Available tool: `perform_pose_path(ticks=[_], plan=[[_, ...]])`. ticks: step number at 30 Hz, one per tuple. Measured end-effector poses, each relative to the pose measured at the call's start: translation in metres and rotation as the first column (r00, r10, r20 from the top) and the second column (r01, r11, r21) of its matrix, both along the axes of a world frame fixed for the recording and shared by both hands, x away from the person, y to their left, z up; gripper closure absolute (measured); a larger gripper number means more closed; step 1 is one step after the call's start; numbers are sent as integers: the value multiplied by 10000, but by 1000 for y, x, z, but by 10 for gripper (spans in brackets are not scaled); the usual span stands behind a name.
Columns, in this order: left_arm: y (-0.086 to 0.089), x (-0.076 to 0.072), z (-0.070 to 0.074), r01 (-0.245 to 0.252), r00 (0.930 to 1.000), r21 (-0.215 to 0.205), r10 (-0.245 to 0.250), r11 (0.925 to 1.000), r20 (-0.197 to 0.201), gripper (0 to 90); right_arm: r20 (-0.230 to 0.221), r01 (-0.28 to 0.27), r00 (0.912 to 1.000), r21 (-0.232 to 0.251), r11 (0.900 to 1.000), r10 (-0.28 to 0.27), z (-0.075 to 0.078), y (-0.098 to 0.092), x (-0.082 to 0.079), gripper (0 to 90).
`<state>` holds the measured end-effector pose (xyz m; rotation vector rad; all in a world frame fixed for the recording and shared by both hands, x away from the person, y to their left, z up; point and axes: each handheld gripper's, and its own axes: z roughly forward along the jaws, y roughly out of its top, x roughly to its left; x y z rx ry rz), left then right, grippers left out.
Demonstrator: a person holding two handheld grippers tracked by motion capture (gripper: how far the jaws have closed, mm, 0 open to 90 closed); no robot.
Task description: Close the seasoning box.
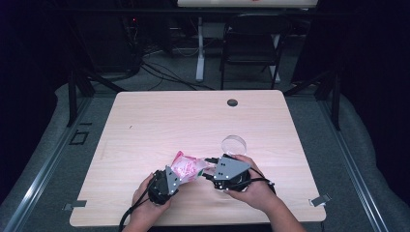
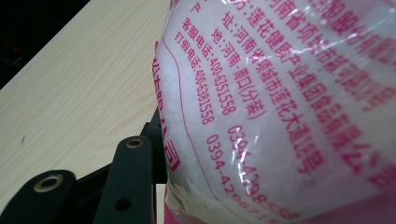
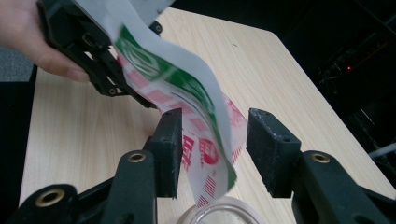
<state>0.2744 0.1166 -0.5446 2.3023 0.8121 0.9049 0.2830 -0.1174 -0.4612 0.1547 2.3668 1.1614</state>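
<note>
A plastic bag (image 1: 186, 166) of white granules, printed in pink with a green and white face, hangs over the table's front. My left gripper (image 1: 180, 175) is shut on one end of it. In the left gripper view the bag (image 2: 261, 93) is right against the camera, with one black finger (image 2: 133, 182) pressed to its side. My right gripper (image 3: 215, 149) is open. The bag's free end (image 3: 205, 154) hangs between its pads, close to the left one and well apart from the right one. Farther off in this view, the left gripper (image 3: 130, 56) holds the bag's upper end.
A clear round dish (image 1: 234, 144) stands on the wooden table (image 1: 169, 116) just beyond the right gripper; its rim (image 3: 224, 212) lies below the jaws. A cable hole (image 1: 232, 102) sits near the far edge. A dark chair (image 1: 251, 43) stands behind the table.
</note>
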Motion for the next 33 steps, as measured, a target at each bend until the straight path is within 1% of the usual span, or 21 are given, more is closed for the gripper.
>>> perform_pose_path(ticks=[2,3,5,6,9,10,12,13,14,16,17,19,20,21,22,23,24,25,28,33], plan=[[-1,2,1,16,10000,67,-16,10000,-19,583,57,-57,10000,-103,9999,58,1,2,0,561],[-1,4,2,38,10000,174,-39,9998,46,583,80,-120,9999,-209,9997,122,1,4,0,561],[-2,6,3,70,10000,260,-70,9996,-12,584,188,-213,9996,-398,9990,221,2,7,1,565],[-2,7,3,65,10000,339,-64,9994,-10,584,196,-213,9996,-352,9992,220,2,8,1,567],[-1,11,5,70,10000,401,-71,9992,23,584,280,-322,9990,-488,9983,336,4,11,1,612],[-1,11,5,31,10000,326,-31,9995,-4,584,255,-338,9991,-475,9983,350,4,11,2,624],[-1,13,5,8,9999,355,-12,9994,100,584,149,-345,9993,-362,9988,350,5,10,2,661],[-1,14,6,-5,10000,374,3,9993,46,584,78,-370,9993,-401,9985,374,5,10,3,676],[-1,15,6,9,9999,408,-14,9992,114,585,-24,-393,9992,-289,9988,393,5,9,3,697],[-1,16,7,-5,9998,487,-6,9988,214,584,-123,-419,9991,-308,9986,415,7,7,2,736],[-1,16,8,-9,9998,551,-3,9985,218,585,-181,-406,9990,-273,9988,401,7,7,2,745],[-2,16,8,-49,9998,496,39,9988,198,585,-193,-436,9989,-227,9988,431,7,6,1,764],[-2,16,9,-17,9998,616,4,9981,220,585,-236,-470,9986,-245,9986,465,7,6,2,777],[-2,17,10,-31,9994,698,8,9976,333,585,-260,-458,9986,-251,9986,452,7,5,1,789],[-3,16,9,-47,9995,632,27,9980,322,586,-305,-428,9987,-260,9987,420,7,4,2,802],[-3,16,9,-23,9996,674,4,9977,281,586,-383,-412,9984,-129,9991,407,6,4,1,815],[-4,17,10,-3,9993,738,-23,9973,364,586,-396,-417,9984,-227,9989,408,6,3,1,823],[-4,17,10,14,9992,789,-46,9969,406,586,-462,-391,9982,-149,9991,384,6,2,1,834],[-5,17,10,-18,9988,801,-21,9968,490,586,-541,-329,9980,-162,9993,320,6,1,2,866],[-5,17,12,-16,9983,845,-34,9964,582,587,-778,-189,9968,99,9998,196,7,0,1,898]])
